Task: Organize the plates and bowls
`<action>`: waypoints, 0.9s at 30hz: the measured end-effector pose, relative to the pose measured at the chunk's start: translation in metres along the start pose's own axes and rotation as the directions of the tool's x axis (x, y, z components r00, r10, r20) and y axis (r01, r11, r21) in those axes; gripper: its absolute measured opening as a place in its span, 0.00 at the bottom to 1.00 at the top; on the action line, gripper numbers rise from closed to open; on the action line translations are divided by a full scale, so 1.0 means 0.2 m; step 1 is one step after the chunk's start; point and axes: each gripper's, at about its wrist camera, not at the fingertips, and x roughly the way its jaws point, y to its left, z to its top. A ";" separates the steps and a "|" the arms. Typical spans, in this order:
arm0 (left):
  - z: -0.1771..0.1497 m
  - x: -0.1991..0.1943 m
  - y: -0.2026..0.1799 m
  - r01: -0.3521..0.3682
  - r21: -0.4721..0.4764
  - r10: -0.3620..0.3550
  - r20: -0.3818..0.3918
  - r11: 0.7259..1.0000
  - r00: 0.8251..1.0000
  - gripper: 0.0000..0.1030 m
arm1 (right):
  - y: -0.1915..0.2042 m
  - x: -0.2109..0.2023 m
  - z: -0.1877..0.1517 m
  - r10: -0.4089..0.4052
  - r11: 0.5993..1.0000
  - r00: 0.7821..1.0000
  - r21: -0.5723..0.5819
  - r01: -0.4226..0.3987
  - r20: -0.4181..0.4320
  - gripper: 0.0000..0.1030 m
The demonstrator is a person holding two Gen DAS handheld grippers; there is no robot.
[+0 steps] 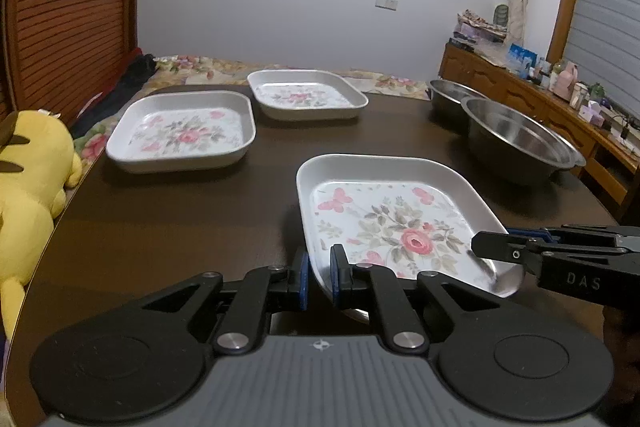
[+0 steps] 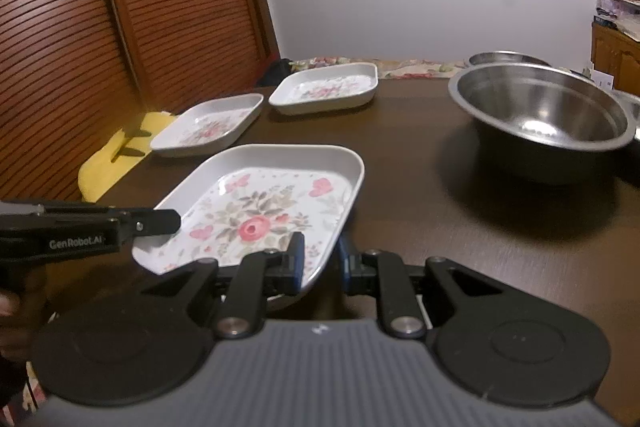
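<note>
Three white square plates with a rose print lie on the dark brown table. My two grippers hold the nearest floral plate, which is tilted with a shadow under it. The left gripper is shut on its near left rim. The right gripper is shut on its near right rim. Each gripper also shows in the other's view, the right gripper and the left gripper. A second plate and a third plate rest farther back on the left. Two steel bowls stand at the right.
A yellow plush toy leans at the table's left edge before a slatted wooden door. A flowered bedspread lies behind the table. A cluttered wooden sideboard runs along the right wall.
</note>
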 end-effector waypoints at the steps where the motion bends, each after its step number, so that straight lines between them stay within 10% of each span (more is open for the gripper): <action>1: -0.01 -0.01 0.00 0.001 -0.004 -0.001 -0.002 1.000 1.000 0.12 | 0.01 0.00 -0.01 0.001 1.000 1.000 -0.002 -0.001 0.000 0.19; 27: -0.04 -0.05 0.01 -0.044 -0.010 0.044 -0.014 0.999 0.999 0.18 | -0.04 -0.08 -0.07 0.013 0.998 0.999 0.064 -0.016 0.053 0.20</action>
